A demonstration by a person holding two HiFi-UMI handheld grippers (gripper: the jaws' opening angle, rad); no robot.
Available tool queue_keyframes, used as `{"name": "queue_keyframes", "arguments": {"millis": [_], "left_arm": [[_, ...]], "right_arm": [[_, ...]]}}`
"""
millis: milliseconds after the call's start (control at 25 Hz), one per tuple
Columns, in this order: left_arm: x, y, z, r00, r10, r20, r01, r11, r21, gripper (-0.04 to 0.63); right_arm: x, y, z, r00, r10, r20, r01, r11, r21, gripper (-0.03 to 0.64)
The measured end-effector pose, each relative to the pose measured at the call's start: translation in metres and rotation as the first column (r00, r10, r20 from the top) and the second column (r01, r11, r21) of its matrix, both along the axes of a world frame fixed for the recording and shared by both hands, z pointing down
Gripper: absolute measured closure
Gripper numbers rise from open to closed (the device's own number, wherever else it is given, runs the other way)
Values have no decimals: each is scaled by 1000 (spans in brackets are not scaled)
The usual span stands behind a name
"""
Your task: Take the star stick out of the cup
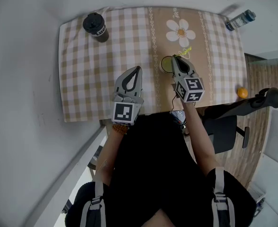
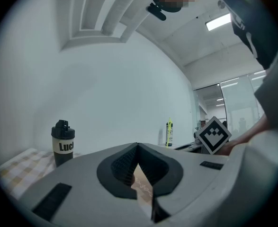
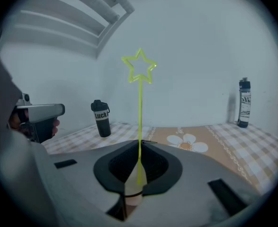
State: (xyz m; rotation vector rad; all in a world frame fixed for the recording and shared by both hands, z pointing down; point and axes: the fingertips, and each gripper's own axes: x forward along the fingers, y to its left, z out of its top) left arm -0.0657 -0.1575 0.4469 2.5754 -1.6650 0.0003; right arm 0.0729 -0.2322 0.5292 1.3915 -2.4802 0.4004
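Note the right claw (image 3: 139, 144) pinched together on the shaft of the thin yellow-green plastic stick with the outlined star on top (image 3: 139, 103), close above the small translucent cup (image 1: 163, 66). Judge the stick's lower end to sit at or barely inside the cup's mouth, so treat the lift as unfinished. Draw straight up along the shaft, upright, with no sideways drag against the cup's rim; expect so light a cup to tip or follow otherwise. Hold the pinch firm, and watch the star head for wobble. Clear the rim fully before carrying the stick away from the cup. See the left claw (image 1: 138, 69) closed on nothing, left of the cup and apart from it; bring it across to steady the cup's wall only in case of lifting. Leave alone the black lidded tumbler (image 1: 95, 26), well left of the cup on the beige checked cloth (image 1: 82, 79) of the worktop.
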Motion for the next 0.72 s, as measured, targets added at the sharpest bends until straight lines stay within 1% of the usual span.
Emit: {"name": "queue_keyframes", "arguments": {"millis": [160, 320, 720], "left_arm": [[3, -1, -1, 1000, 7, -1, -7, 1000, 4, 591], [10, -2, -5, 1000, 23, 4, -24, 1000, 14, 591], [30, -11, -34, 998, 64, 11, -65, 995, 78, 591]], "right_arm": [[6, 7, -16, 999, 1, 34, -2, 999, 36, 603], [10, 11, -34, 999, -7, 45, 4, 998, 64, 603], [16, 23, -78, 996, -34, 85, 23, 992, 121, 603]]}}
